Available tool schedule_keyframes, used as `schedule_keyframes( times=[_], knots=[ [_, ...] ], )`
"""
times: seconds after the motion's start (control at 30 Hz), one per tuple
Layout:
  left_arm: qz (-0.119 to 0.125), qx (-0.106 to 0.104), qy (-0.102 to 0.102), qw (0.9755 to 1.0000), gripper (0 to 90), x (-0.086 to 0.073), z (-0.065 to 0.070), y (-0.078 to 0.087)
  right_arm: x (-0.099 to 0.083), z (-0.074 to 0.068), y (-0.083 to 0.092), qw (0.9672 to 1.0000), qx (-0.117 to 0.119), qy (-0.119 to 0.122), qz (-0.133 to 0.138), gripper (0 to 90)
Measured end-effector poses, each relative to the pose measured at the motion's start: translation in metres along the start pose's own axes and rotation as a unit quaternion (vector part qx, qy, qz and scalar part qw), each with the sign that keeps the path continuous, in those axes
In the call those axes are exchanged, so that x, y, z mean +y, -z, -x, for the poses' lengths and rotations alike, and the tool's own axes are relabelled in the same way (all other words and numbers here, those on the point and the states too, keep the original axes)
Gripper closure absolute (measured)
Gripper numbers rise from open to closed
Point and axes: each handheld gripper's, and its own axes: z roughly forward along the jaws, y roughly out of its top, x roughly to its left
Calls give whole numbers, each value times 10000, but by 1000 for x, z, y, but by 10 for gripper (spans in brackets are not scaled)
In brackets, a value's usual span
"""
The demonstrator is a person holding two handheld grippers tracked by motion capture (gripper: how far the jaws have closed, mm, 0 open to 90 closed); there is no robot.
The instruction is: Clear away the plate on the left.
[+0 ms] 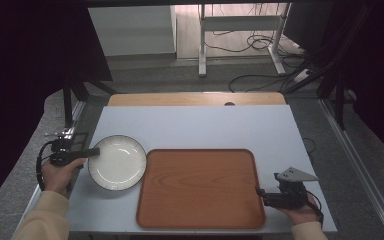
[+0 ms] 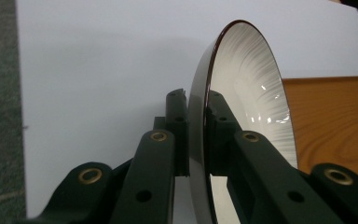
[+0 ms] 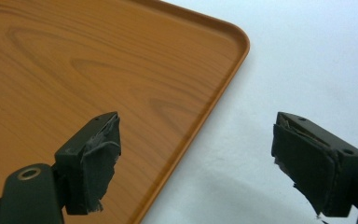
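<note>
Plate [image 1: 117, 163]: one, white, empty, on table [image 1: 195, 125] left of one empty wooden tray [image 1: 200, 187]. Left gripper [image 1: 94, 152] clamped on plate's left rim. Right gripper [image 1: 258, 191] jaws apart, at tray's near right corner.

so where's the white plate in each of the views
High view: the plate lies left of centre on the white table, its left rim clamped by the left gripper.
Left gripper view: seen edge-on, it rises through the middle, its rim pinched between the jaws.
Right gripper view: the plate is not in it; the open right gripper straddles the tray's edge.
Shared landmark: the wooden tray, just right of the plate.
</note>
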Motion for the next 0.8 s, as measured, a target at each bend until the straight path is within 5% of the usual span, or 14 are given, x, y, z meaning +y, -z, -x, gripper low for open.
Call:
schedule_keyframes(
  times=[0.47,0.8],
  knots=[
    [271,-227,-155,9993,823,-2,21,9,-1,1,1,10000,16,-48,14,162],
    [743,-548,49,9957,821,-16,26,21,0,0,0,10000,5,-39,-2,162]
  ],
)
